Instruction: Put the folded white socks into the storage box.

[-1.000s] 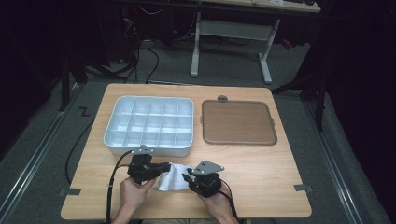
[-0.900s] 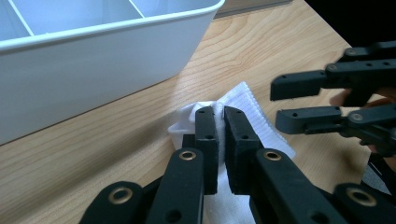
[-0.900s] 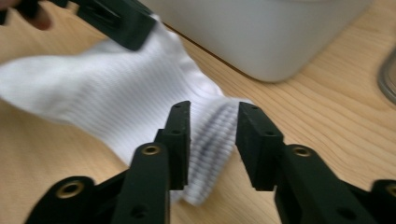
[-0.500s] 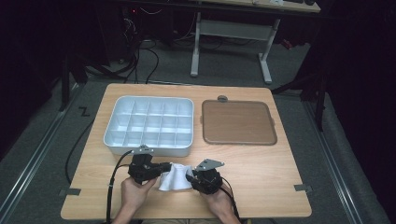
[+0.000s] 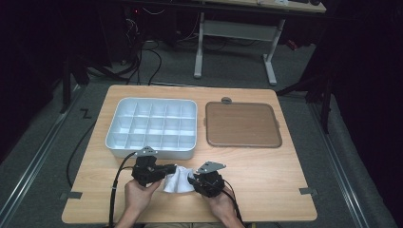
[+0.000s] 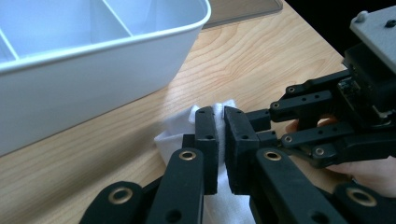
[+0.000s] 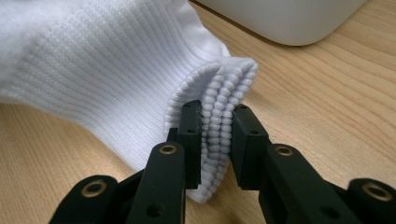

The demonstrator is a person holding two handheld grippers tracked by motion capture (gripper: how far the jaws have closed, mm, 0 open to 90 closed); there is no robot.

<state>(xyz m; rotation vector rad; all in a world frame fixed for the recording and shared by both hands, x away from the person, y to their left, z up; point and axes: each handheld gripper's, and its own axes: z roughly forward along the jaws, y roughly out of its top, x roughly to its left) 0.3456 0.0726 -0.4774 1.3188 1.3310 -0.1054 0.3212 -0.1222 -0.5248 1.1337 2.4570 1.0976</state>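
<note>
i see the white ribbed knit sock (image 5: 177, 179) lying on the wooden bench (image 5: 266, 180) near its front edge, just in front of the white plastic compartment tray (image 5: 151, 127). my left gripper (image 6: 220, 122) has its fingers pressed together on one end of the sock. my right gripper (image 7: 218, 125) has just been closing; its fingers pinch the folded ribbed cuff between them.
</note>
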